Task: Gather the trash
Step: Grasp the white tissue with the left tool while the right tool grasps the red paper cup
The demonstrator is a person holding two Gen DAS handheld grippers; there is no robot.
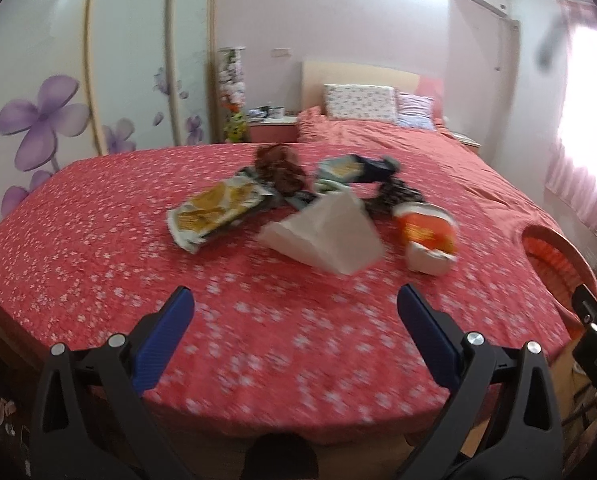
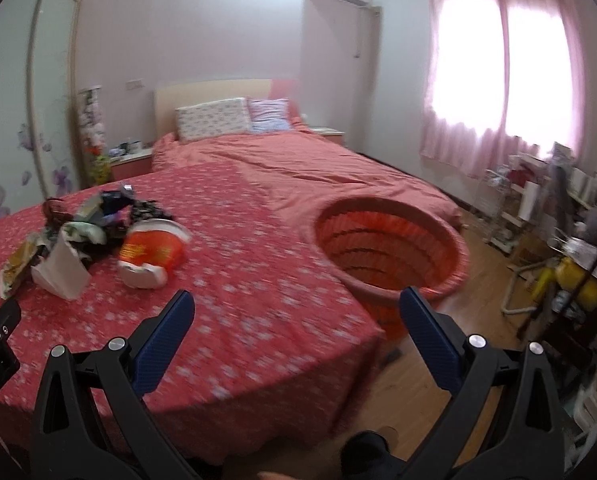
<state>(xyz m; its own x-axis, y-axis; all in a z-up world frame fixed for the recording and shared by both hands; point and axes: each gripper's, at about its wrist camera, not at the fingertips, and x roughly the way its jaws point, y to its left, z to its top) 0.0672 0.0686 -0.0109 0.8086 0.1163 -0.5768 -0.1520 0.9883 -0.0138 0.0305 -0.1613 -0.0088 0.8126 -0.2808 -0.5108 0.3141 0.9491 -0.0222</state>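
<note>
While both grippers hang over the near edge of the bed, the trash lies in a loose heap on the cover.

Left gripper: jaws spread wide, nothing between the blue ribbed pads, aimed at the heap.
Right gripper: jaws also wide apart and empty, aimed between the heap and the basket.
Bed cover: red cloth with a small white flower print, soft and slightly rumpled.
Yellow snack wrapper: flat crinkled foil; long axis runs from near left to far right; left side of the heap.
White paper bag: stiff, folded into a tent-like wedge, ridge pointing away from the camera; front centre of the heap.
Orange instant-noodle cup: round paper tub on its side, white lid end toward the camera, long axis running near to far; right edge of the heap.
Dark wrappers: crumpled brown and blue pieces behind the bag; blurred, details unclear.
Basket: round, orange-red, ribbed plastic walls, standing open-topped at the bed's right edge, well apart from the heap.
</note>
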